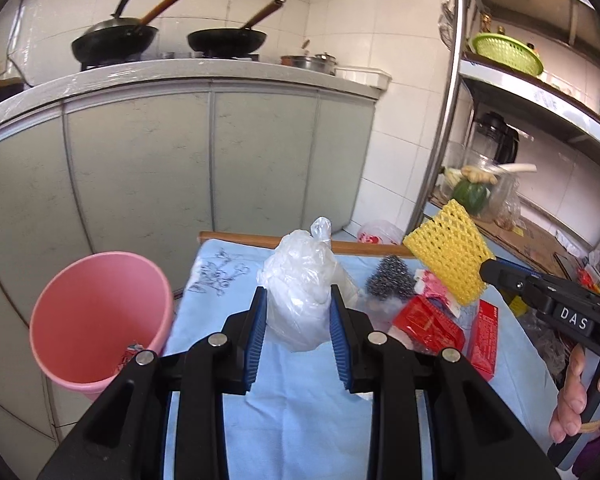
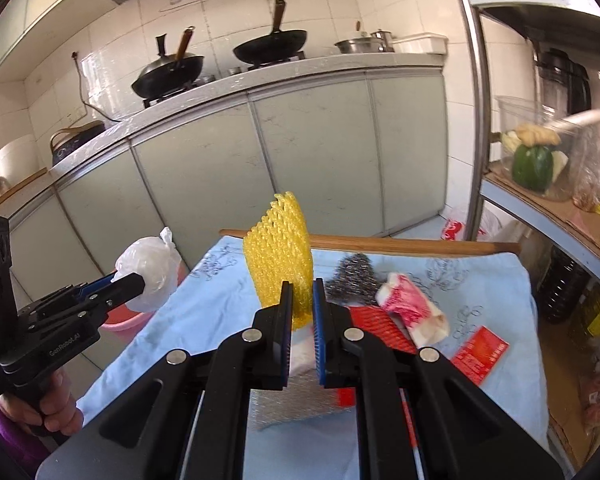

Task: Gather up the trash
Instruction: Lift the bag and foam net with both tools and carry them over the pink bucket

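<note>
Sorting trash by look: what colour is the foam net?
Yellow foam net, clearest in the right wrist view.

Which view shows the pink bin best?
Left wrist: the pink bin shows its full open mouth, with some trash inside. Right wrist catches only a sliver of its rim, hidden behind the left hand-held gripper.

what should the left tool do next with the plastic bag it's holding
Probably swing the left tool left over the pink plastic bucket and let go: it already grips the crumpled clear plastic bag above the blue cloth, and the bucket stands open just beside the table.
</note>
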The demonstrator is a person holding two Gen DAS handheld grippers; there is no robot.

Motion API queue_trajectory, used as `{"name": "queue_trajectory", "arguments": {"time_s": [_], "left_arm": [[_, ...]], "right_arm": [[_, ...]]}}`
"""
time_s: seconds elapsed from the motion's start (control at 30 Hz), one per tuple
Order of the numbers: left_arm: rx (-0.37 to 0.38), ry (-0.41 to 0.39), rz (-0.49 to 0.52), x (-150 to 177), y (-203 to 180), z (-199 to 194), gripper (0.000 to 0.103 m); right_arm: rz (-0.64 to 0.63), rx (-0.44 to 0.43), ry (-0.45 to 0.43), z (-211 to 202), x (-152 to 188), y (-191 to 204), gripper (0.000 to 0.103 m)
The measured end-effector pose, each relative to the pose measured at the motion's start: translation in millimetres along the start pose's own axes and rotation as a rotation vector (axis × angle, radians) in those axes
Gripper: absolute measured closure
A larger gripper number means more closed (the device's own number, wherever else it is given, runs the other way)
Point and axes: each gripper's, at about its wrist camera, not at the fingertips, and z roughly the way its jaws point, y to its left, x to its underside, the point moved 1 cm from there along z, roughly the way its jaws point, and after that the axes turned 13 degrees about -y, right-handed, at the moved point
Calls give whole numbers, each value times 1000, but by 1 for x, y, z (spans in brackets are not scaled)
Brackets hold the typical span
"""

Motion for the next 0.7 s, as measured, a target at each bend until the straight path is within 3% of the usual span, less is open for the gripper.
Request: {"name": "queue_trajectory", "arguments": {"time_s": [0.7], "left_arm": [[-346, -107, -90, -7, 128, -50, 74]], "right_arm": [[-160, -294, 55, 70, 5, 156, 93]]}}
